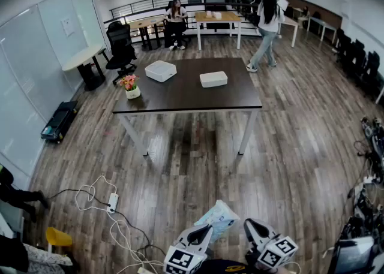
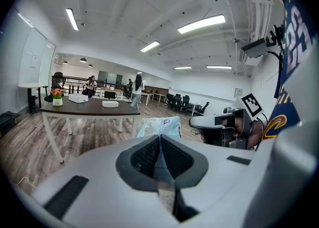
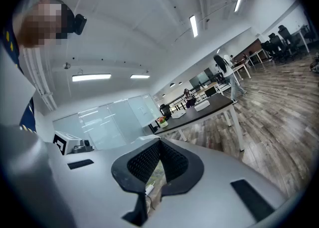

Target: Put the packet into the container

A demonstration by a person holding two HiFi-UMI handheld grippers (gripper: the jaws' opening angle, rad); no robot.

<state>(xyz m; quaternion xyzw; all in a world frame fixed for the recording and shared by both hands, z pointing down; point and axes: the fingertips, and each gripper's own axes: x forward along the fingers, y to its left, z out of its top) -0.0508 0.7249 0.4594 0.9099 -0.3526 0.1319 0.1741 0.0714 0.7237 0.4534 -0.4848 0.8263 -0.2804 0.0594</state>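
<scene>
In the head view, the left gripper (image 1: pixel 206 231) sits at the picture's bottom edge. Its jaws are pinched on a pale blue packet (image 1: pixel 219 217), which sticks up over the wood floor (image 1: pixel 198 165), well short of the desk (image 1: pixel 240 96). The right gripper (image 1: pixel 251 226) is just beside it. On the desk, a rounded white container (image 1: pixel 161 70) stands toward the far left corner and a flatter white container (image 1: pixel 213 78) sits near the middle. A flower pot (image 1: pixel 131 89) stands by the left edge.

The left gripper view shows what the head view cannot: both pads press on the packet's lower part, and the rest rises past the tips. The desk stands well off at the left.

In the right gripper view, the jaws meet with nothing clamped, and only a sliver of floor shows through the gap. The packet appears only in the other two views.
</scene>
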